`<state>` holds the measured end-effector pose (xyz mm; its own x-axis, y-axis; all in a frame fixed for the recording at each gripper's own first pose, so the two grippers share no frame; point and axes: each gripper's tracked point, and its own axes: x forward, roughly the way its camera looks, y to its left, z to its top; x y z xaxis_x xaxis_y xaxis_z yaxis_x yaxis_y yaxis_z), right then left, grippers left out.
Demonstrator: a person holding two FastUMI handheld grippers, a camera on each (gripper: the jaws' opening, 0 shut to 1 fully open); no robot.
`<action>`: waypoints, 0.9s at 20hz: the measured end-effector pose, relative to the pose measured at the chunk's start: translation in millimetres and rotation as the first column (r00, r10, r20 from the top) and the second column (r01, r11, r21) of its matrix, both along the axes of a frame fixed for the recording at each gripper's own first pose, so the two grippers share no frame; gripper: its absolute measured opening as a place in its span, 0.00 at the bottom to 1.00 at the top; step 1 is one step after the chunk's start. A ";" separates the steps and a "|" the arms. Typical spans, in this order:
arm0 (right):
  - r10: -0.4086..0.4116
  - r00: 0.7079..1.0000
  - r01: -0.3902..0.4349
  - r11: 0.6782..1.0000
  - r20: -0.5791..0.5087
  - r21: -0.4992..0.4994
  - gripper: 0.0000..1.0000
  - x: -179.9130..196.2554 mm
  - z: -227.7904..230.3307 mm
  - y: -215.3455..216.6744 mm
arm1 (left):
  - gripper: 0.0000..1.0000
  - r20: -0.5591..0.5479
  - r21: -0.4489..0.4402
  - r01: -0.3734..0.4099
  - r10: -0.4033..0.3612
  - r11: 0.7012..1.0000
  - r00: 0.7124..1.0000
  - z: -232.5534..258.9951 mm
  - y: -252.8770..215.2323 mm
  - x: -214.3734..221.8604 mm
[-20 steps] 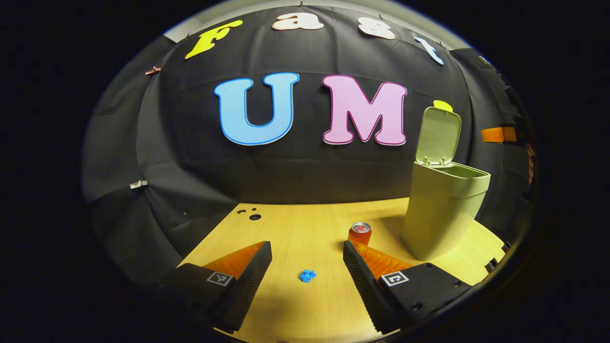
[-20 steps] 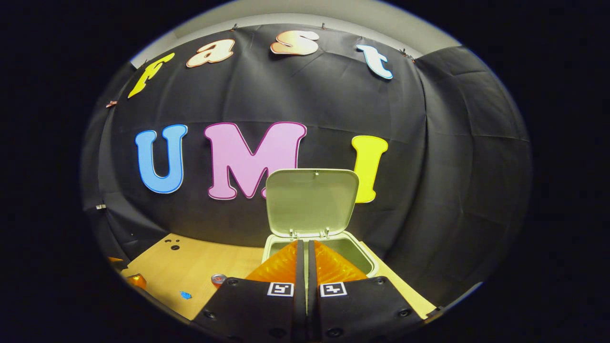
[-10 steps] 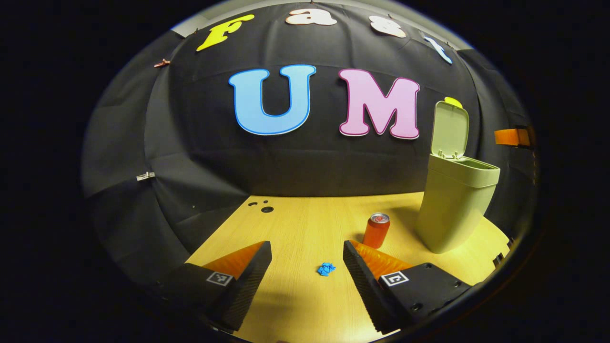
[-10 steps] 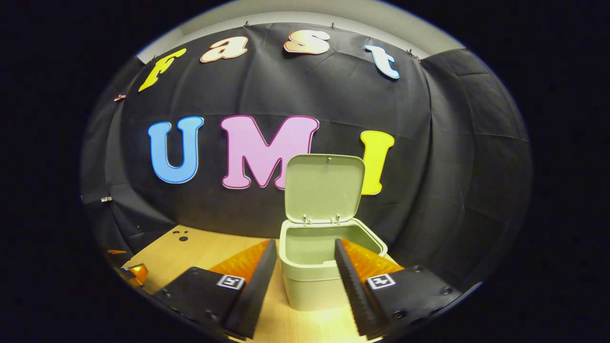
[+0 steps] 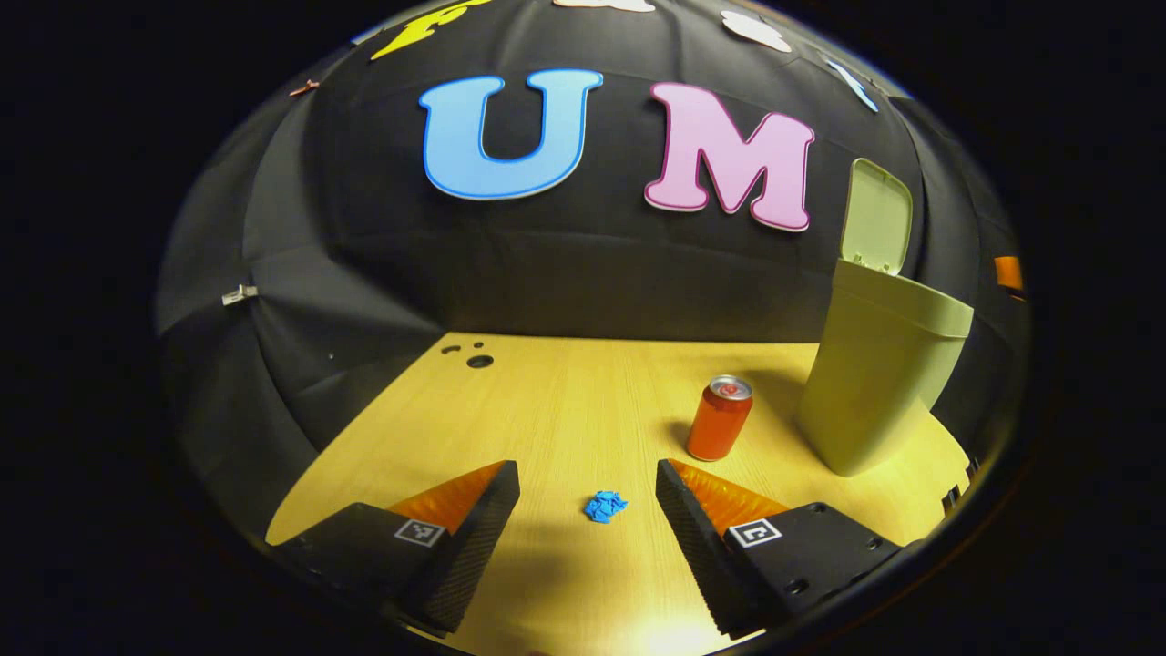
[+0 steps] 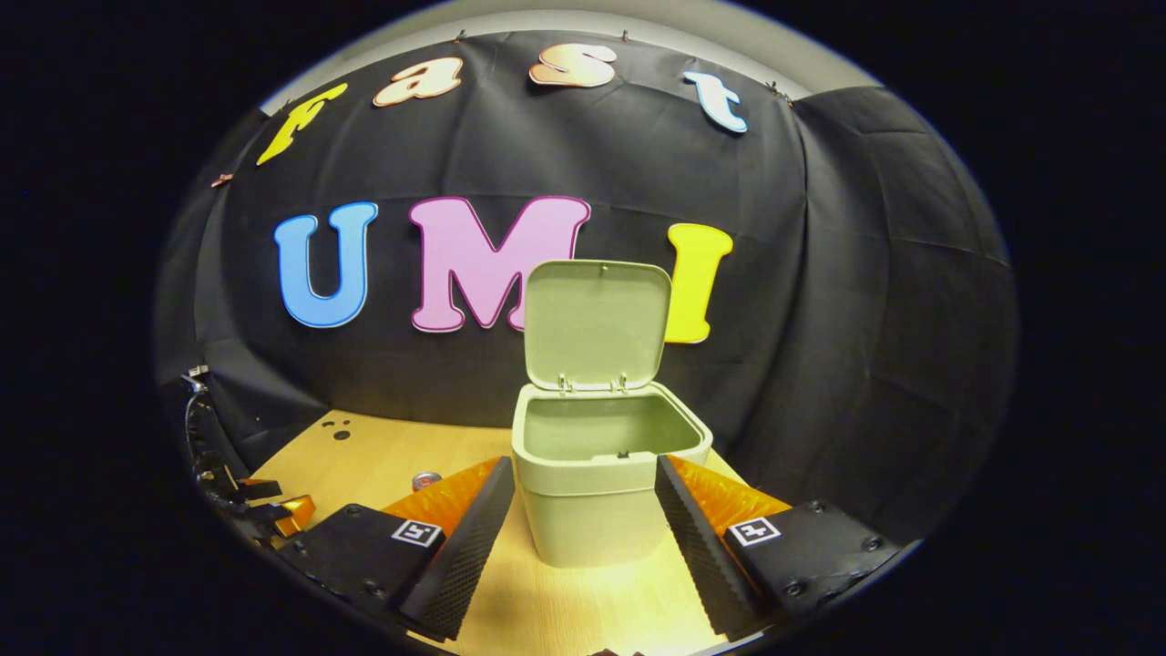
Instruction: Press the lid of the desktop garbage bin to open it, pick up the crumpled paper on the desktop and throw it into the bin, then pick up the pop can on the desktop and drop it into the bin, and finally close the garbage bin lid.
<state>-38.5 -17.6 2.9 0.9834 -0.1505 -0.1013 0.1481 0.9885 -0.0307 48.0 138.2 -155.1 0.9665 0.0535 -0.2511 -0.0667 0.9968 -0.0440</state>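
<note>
- We judge the small crumpled blue paper wad (image 5: 606, 506) light, soft and springy; we would pinch it across its middle, low against the pale wooden desktop (image 5: 565, 401).
- Our left gripper (image 5: 588, 499) has its fingers wide apart, with the wad lying on the desktop between their tips, touching neither.
- The upright red pop can (image 5: 720, 418) stands beyond, beside the pale green plastic bin (image 6: 597, 474), whose hinged lid (image 6: 597, 323) stands raised.
- Our right gripper (image 6: 583, 510) is spread open facing the bin.
</note>
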 end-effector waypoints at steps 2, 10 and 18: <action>-0.005 1.000 0.005 1.000 -0.018 -0.006 0.98 -3.9 -7.4 -3.2 | 0.97 -0.035 -0.014 0.009 -0.009 1.000 0.999 -15.0 -1.2 14.0; -0.012 0.996 0.009 0.999 -0.092 -0.031 0.98 -9.6 -32.1 -9.7 | 0.98 -0.149 -0.012 -0.005 0.003 1.000 0.989 -72.6 -5.5 53.4; 0.046 0.987 -0.052 0.998 -0.155 -0.033 0.98 1.5 -56.3 13.3 | 0.96 -0.219 -0.020 -0.033 0.028 0.999 0.975 -110.0 -7.5 72.9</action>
